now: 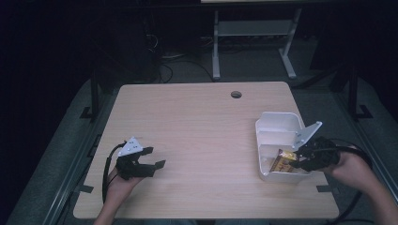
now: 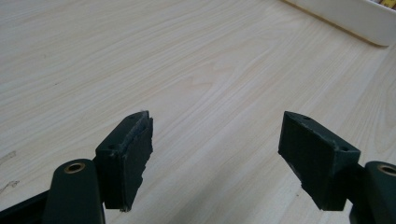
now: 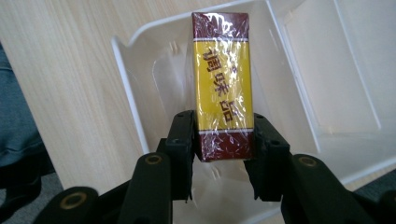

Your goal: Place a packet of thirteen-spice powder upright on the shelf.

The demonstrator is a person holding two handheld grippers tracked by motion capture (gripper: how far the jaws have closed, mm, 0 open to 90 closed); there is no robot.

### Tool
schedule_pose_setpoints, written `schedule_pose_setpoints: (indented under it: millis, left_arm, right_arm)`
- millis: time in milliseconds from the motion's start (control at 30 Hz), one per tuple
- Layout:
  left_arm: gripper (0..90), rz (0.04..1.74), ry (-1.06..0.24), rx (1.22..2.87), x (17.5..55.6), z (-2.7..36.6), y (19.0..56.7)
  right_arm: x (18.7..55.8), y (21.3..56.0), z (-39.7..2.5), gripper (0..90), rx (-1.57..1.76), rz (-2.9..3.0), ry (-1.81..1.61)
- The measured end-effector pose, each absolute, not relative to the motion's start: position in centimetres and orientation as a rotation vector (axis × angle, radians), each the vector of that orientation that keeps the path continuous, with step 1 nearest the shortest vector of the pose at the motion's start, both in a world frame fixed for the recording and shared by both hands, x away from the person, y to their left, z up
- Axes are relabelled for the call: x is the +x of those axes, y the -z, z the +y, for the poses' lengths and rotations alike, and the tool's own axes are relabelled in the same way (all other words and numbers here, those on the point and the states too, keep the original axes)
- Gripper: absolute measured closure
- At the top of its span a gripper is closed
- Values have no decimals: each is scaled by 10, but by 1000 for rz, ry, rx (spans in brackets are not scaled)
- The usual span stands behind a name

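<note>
Right claw (image 3: 223, 140): clamped on the yellow seasoning packet (image 3: 223, 74) over the white bin (image 1: 277, 123) at 4 o'clock.
Left claw (image 2: 217, 154): wide open, empty, above desk (image 1: 197, 126).
Risk: glossy wrap may slip, since only the packet's end is pinched.

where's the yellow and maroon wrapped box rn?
The yellow and maroon wrapped box sits clamped in the right gripper, over the near compartment of the white plastic bin at the table's right.

Left tongs (image 2: 215, 154) gape; right tongs (image 3: 223, 154) clamped.
</note>
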State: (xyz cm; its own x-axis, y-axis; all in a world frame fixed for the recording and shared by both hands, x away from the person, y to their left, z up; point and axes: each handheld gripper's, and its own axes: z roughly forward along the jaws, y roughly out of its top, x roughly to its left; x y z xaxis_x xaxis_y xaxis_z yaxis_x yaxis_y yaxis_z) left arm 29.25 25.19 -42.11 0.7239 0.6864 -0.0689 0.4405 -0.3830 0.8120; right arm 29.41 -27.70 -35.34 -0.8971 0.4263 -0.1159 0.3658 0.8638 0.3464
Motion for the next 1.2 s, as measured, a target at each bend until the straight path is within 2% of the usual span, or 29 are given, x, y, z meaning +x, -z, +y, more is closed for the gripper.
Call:
schedule_pose_setpoints:
  millis: [500,1200]
  left_arm:
    - [254,856,-349,2037,292,252,421]
    - [252,862,-349,2041,293,252,422]
  right_arm:
    - [293,351,-275,631,592,2818,-420]
    - [283,344,-290,572,661,2740,-581]
